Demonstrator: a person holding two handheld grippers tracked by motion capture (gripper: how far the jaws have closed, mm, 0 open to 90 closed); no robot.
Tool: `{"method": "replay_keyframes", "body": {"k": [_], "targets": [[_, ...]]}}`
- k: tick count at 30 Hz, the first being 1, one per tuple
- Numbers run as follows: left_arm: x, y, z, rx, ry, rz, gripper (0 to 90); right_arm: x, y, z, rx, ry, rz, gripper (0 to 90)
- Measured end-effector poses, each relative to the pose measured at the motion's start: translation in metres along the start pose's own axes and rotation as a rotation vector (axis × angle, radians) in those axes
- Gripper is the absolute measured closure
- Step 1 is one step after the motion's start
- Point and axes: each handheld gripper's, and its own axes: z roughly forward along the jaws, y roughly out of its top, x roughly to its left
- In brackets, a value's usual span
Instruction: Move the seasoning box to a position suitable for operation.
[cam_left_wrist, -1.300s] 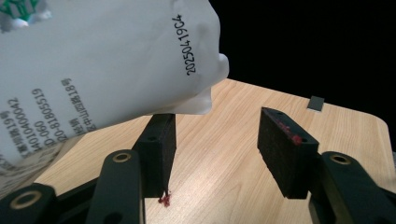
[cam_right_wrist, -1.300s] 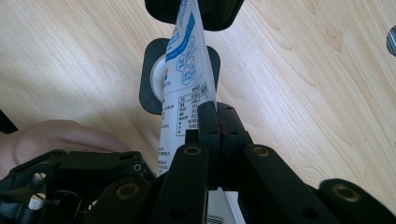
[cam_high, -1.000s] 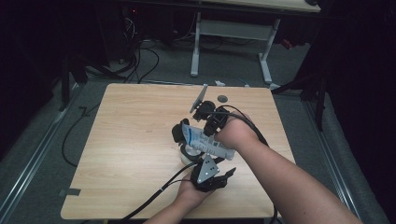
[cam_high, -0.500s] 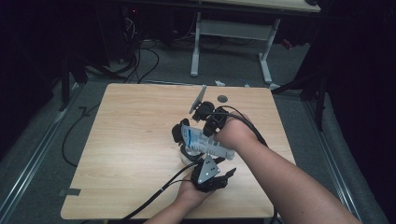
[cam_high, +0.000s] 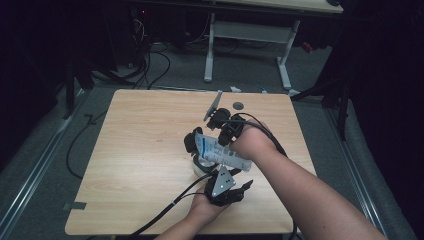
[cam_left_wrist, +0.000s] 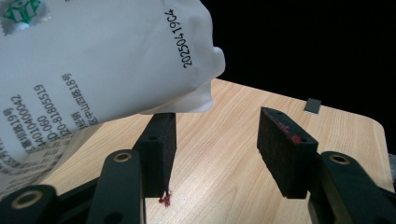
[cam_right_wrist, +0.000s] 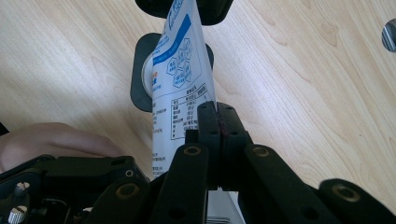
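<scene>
Right now, nearest the person's edge of the pale wooden table (cam_high: 130, 150), the left gripper (cam_high: 243, 189) rests low on the boards with its two black foam jaws standing apart and nothing between them; in the left gripper view the crimped white tail of the pouch hangs just above and beside its one pad (cam_left_wrist: 159, 140) without being pressed. Just beyond it, the white plastic pouch with blue print and small black lettering (cam_high: 220, 151) is held tilted over the table, its lower end pointing down toward a small white round container (cam_high: 201, 167) that sits on the wood under it. The right gripper (cam_right_wrist: 216, 123) has its jaws pinched tight together on the flat side of that pouch, and I can see in the right gripper view that the bite takes in just a thin strip of film. That is the weak spot, to my eye: slick film in a narrow pinch could slide out, and the pouch would drop on the container and knock it over. If the open left jaws close in the wrong place, they may tug the tail sideways and twist the pouch off its line over the container, so whatever comes out lands on the table. Farther off, a small dark round disc (cam_high: 238, 105) lies near the far edge, well apart from all this.
</scene>
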Motion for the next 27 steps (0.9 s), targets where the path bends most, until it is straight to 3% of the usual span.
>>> {"method": "replay_keyframes", "body": {"k": [27], "targets": [[0.0000, -0.0015, 0.0001, -0.001, 0.000, -0.006, 47.9, 0.0041, 0.0016, 0.0024, 0.006, -0.003, 0.007, 90.0]]}}
